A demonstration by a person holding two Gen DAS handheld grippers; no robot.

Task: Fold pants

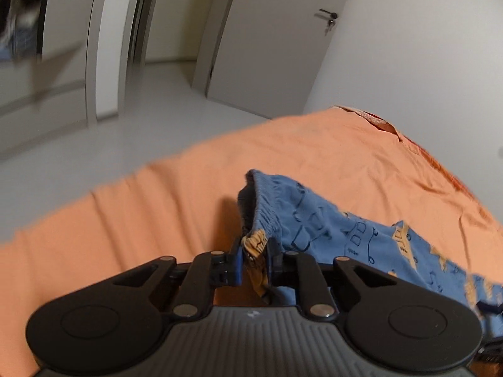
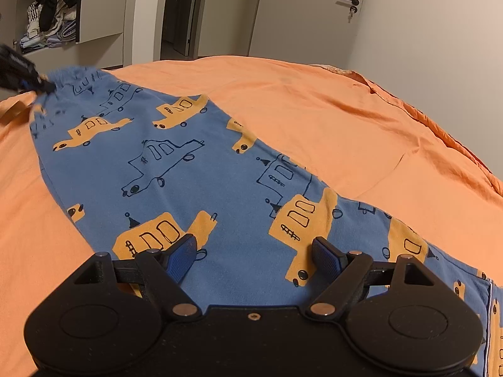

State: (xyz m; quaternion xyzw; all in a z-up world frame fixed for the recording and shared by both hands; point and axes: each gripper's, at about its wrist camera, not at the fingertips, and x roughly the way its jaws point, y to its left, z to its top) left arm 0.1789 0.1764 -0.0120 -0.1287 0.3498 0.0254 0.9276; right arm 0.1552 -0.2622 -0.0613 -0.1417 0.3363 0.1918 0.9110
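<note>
orange bedsheet [image 2: 314, 100] covers the bed, wrinkled toward its far right edge, white walls behind. white door [image 1: 267, 47] with a dark handle stands past the far edge of the bed, and an open wardrobe [image 2: 53, 12] with stacked clothes shows at far left in the right wrist view.

blue pants [image 2: 195, 169] with orange and outlined car prints lie flat across the sheet, running from the near right edge up toward the far left edge. waistband end is at the far left, leg end runs off near right.

my left gripper [image 1: 254, 260] is pinched nearly closed on the elastic waistband [image 1: 261, 220], bunched blue and orange fabric squeezed between the pads. waistband is lifted off the sheet there and stands up tilted. in the right wrist view the same gripper shows as a dark blurred shape at the far left edge of the bed, touching the waistband.

my right gripper [image 2: 251, 257] hangs over the middle of the pants with both blue pads [image 2: 180, 259] spread wide. nothing between them, fabric lies below. cannot tell if the fingertips touch the cloth.
</note>
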